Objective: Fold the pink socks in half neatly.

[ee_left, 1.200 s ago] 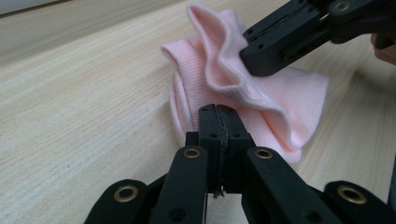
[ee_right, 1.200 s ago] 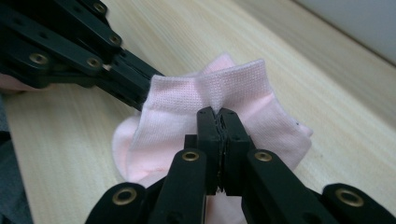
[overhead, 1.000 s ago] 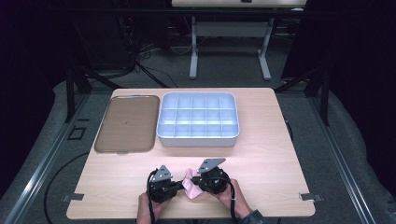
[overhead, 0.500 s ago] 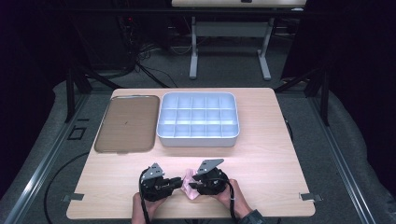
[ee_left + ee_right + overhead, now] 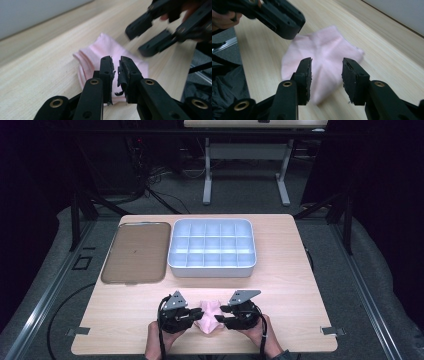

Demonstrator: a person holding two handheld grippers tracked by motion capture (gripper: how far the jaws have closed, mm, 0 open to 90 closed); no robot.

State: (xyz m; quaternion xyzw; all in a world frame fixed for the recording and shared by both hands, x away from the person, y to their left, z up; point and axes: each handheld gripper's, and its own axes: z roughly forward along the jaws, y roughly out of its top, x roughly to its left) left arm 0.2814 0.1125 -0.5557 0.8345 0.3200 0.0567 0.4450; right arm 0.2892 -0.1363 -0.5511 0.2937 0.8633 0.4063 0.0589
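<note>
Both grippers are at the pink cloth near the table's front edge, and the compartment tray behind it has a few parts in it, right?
Not quite: the high view shows the compartment tray empty. The rest holds: left gripper and right gripper flank the pink cloth near the front edge.

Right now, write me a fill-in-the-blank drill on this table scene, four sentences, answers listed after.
1. The cloth lying between the two grippers is ____ in colour.
2. The jaws of the right gripper stand ____ above the cloth.
3. The brown tray lies to the ____ of the compartment box in the high view.
4. The jaws of the left gripper are nearly ____.

Answers: pink; open; left; shut
</note>
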